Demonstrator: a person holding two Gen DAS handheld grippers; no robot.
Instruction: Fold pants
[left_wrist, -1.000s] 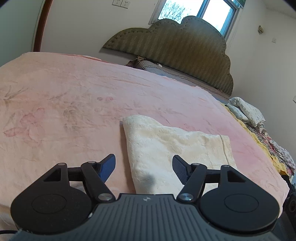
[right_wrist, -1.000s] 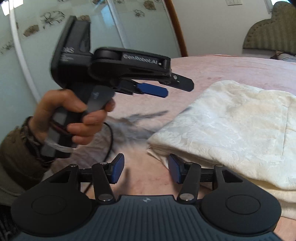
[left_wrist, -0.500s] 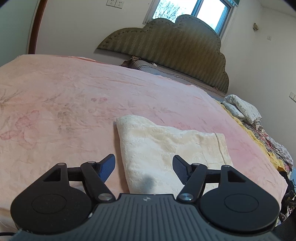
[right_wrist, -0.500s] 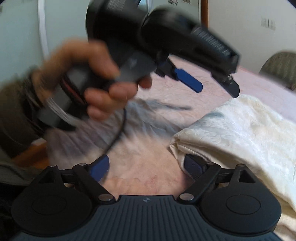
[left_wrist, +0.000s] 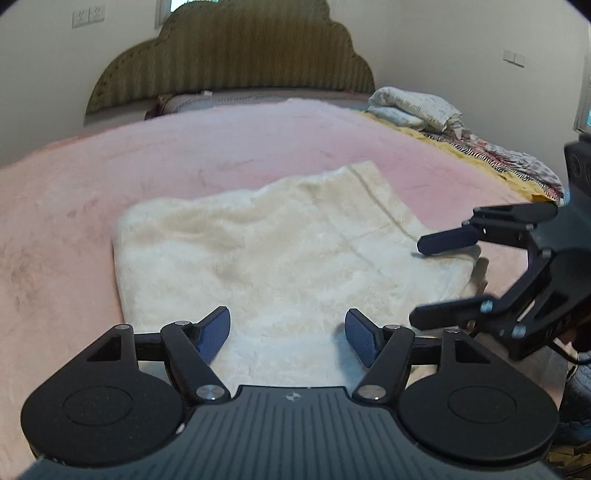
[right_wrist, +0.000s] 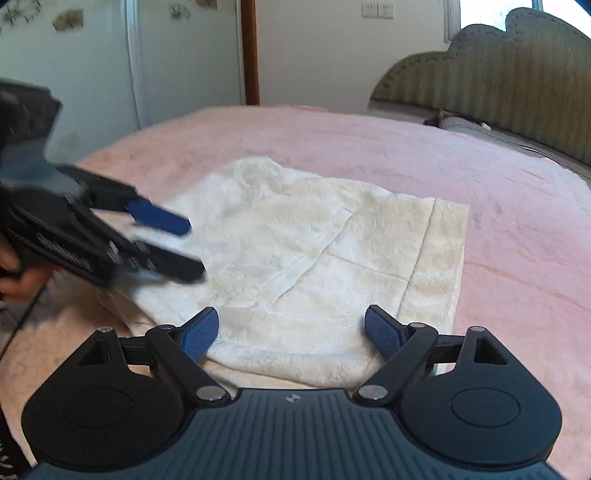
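A: Where are the pants (left_wrist: 280, 251) right now?

B: Lying on the pink bed cover (left_wrist: 184, 155), already doubled into a rough rectangle, cream and plush, with the hemmed band (right_wrist: 439, 258) along one end. A diagonal crease (right_wrist: 314, 254) runs across the top layer.

A: And the tongs?

B: Both pairs hang just above the near edge of the cloth. The left tongs (left_wrist: 287, 334) are apart with nothing between them but the fabric lying below. The right tongs (right_wrist: 291, 330) have just been opening and now stand wide. No cloth is pinched there either.

A: So what would make the next fold go well?

B: I'd judge one more fold is wanted. Each pair should take a corner of the same short edge, biting through every layer, not only the top one. The stack looks thick and soft, so a shallow pinch may slip or peel off a single layer.

A: Anything else?

B: Lift both corners together and level, carry them over to meet the opposite edge, then let go only once the edges line up. That crease would be worth smoothing flat first. Behind the bed stand the green headboard (left_wrist: 236, 55) and a heap of bedding (left_wrist: 410, 109) at the far side, well apart from the work.
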